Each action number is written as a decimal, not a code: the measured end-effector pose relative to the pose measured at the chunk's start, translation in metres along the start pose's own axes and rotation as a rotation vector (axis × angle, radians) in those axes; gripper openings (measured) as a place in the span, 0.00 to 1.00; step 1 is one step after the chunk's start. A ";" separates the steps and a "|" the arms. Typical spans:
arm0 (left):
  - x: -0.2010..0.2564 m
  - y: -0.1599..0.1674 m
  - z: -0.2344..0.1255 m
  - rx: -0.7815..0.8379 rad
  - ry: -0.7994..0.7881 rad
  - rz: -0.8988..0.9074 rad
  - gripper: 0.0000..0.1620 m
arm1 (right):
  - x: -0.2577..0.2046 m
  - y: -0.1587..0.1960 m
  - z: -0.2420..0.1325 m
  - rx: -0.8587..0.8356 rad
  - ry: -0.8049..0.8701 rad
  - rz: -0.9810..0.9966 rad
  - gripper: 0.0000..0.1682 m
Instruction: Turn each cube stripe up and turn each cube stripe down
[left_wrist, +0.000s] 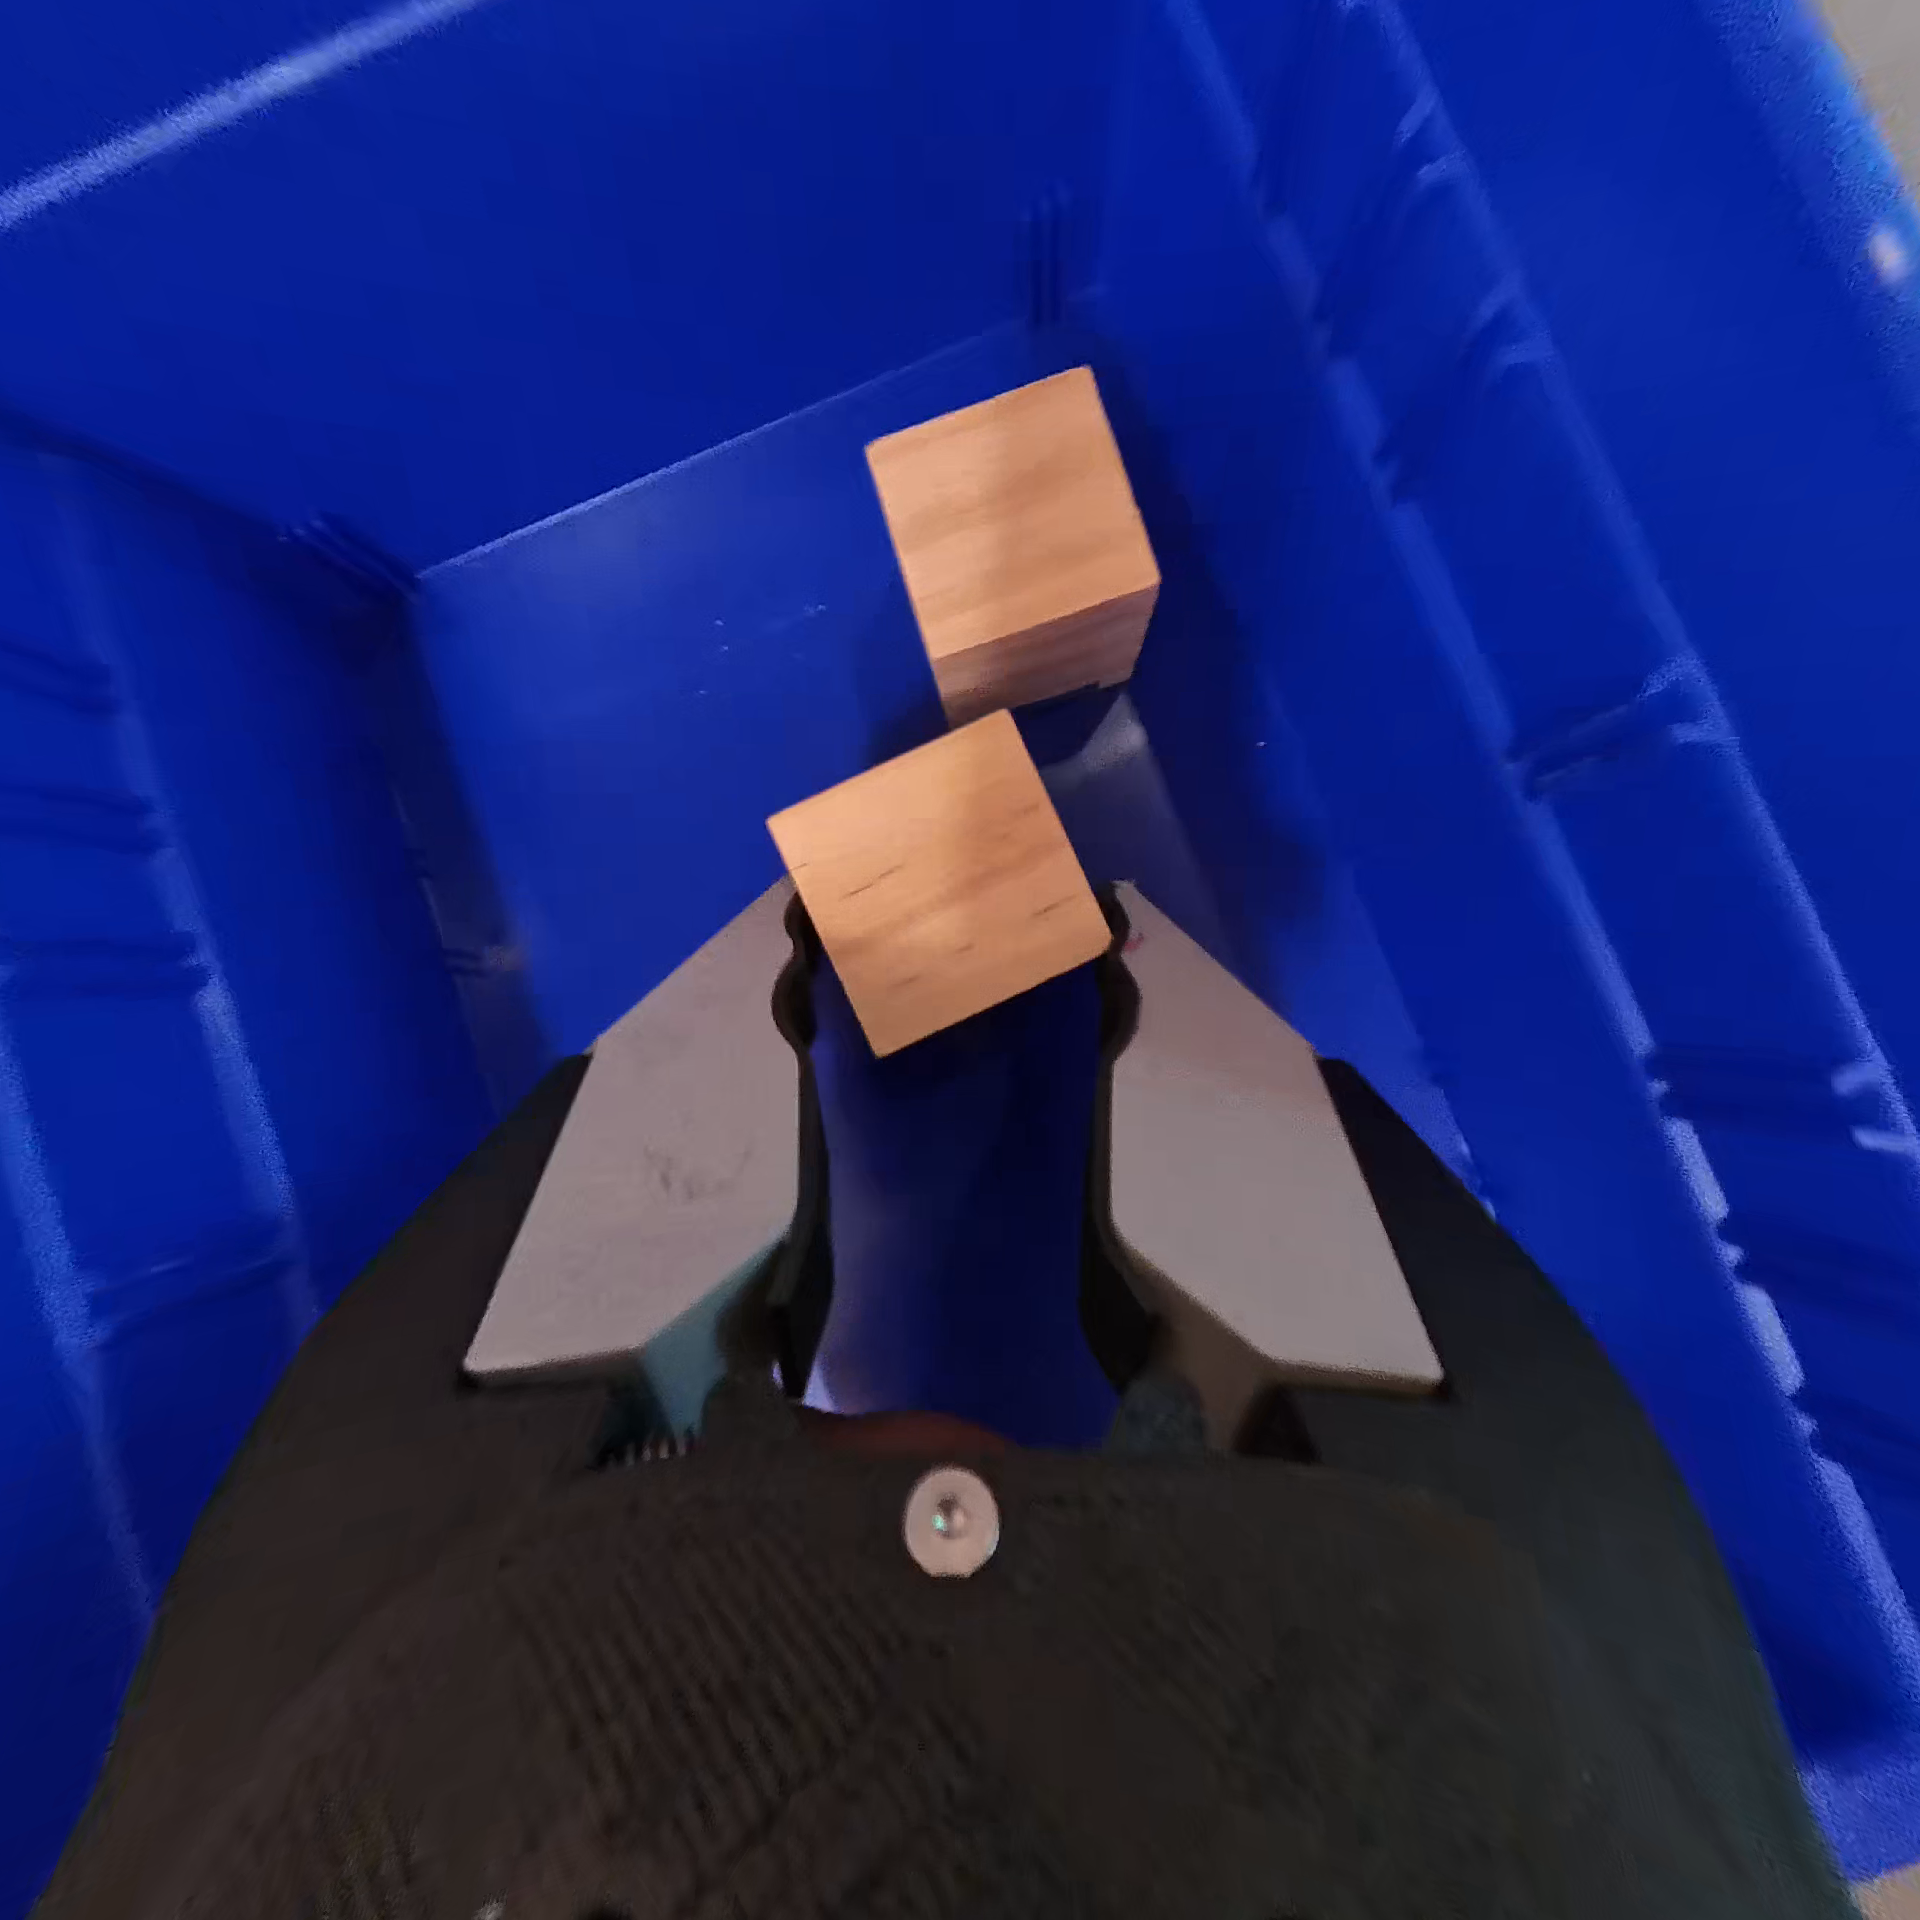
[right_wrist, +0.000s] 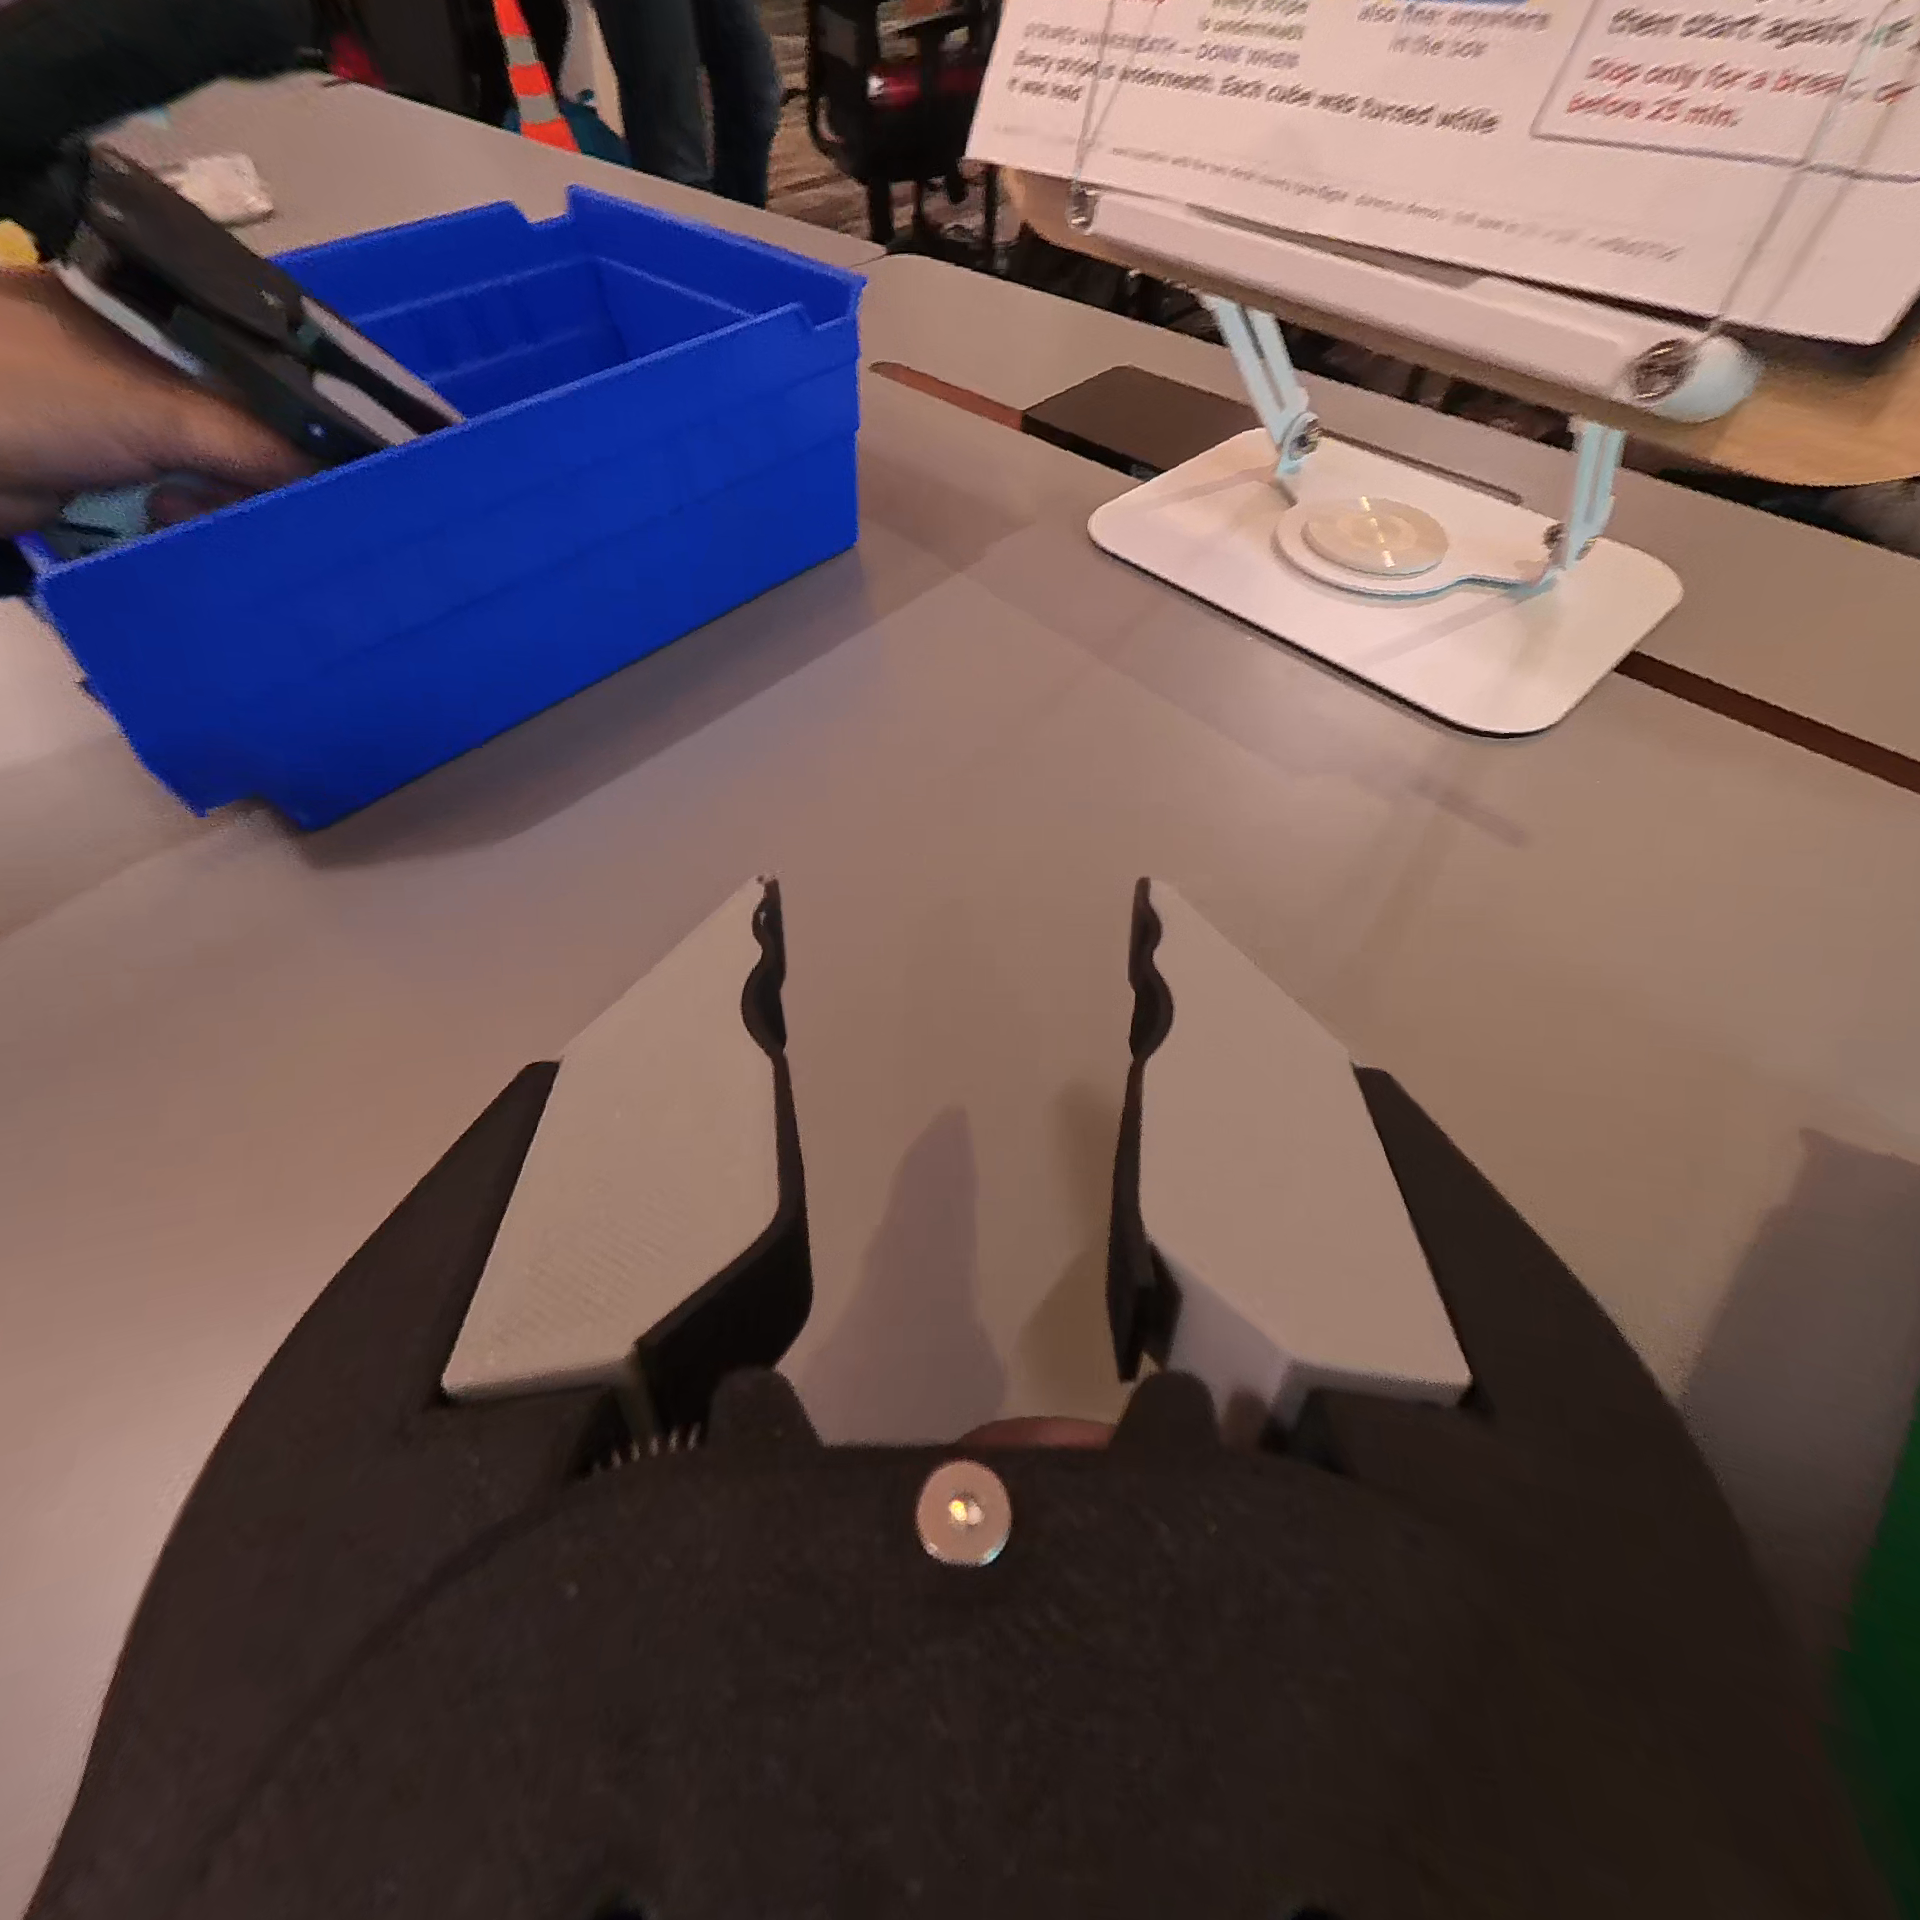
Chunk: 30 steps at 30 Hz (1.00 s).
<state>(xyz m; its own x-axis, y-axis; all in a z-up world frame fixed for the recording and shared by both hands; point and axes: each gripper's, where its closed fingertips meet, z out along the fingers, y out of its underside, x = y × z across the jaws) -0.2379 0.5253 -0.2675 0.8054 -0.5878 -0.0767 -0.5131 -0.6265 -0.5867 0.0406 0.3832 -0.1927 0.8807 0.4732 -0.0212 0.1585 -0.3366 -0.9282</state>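
While the left claw (left_wrist: 951, 914) grips a plain wooden cube (left_wrist: 940, 883) inside the blue bin (left_wrist: 1558, 623), a second cube (left_wrist: 1013, 540) sits at 12 o'clock; the right claw (right_wrist: 954, 904) hangs open above the grey surface (right_wrist: 935, 727), a printed sheet (right_wrist: 1455, 104) at 1 o'clock.

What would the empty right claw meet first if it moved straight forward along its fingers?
Probably only the bare grey table. The open right claw points between the blue plastic bin, off to its left, and the white stand base, off to its right. Depth is hard to judge.
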 end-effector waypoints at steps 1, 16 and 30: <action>-0.001 -0.003 -0.006 0.025 0.004 0.008 0.33 | -0.004 0.001 0.001 -0.006 -0.022 0.001 0.38; 0.163 -0.059 -0.197 0.814 0.783 0.281 0.32 | -0.122 -0.027 -0.028 0.079 -0.823 0.279 0.39; 0.295 -0.020 -0.231 1.090 0.942 0.738 0.32 | -0.162 -0.061 -0.088 0.166 -1.359 0.535 0.40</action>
<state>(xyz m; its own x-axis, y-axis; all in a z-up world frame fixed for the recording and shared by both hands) -0.0590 0.2465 -0.0924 -0.1770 -0.9268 -0.3313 0.0881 0.3203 -0.9432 -0.0726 0.2555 -0.1003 -0.2856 0.7417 -0.6069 -0.1794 -0.6634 -0.7264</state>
